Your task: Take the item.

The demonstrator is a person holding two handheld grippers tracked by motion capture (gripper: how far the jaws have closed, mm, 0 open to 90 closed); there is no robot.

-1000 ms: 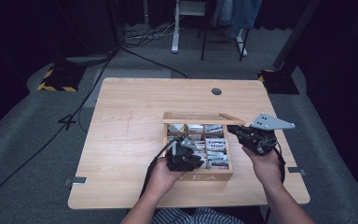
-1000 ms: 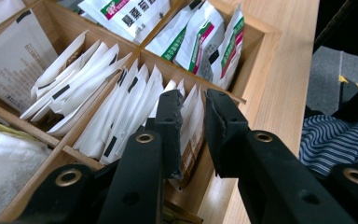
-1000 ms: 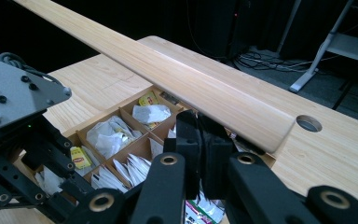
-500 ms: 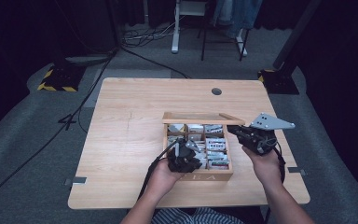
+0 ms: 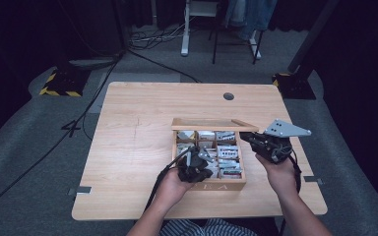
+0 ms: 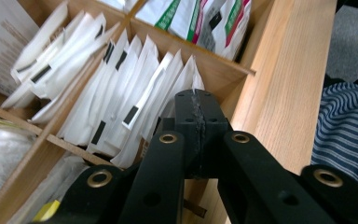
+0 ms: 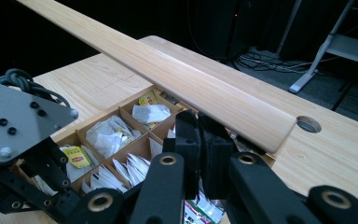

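A wooden tea box (image 5: 216,186) with several compartments of sachets stands on the table, its lid (image 5: 211,124) raised at the far side. My left gripper (image 5: 197,160) hovers over the box's near-left compartments. In the left gripper view its jaws (image 6: 196,100) are pressed together, tips just above a row of upright white sachets (image 6: 121,88); I see nothing between them. My right gripper (image 5: 250,138) is held at the box's right end, below the lid's edge (image 7: 191,88). Its jaws (image 7: 200,135) are shut and empty. Yellow-labelled tea bags (image 7: 77,156) lie in a farther compartment.
The light wooden table (image 5: 138,147) has bare room left of the box and a round cable hole (image 5: 228,96) at the far right. Behind the table, cables (image 5: 147,39) and white desk legs (image 5: 184,29) sit on the grey floor. A striped garment (image 6: 345,126) is at the near edge.
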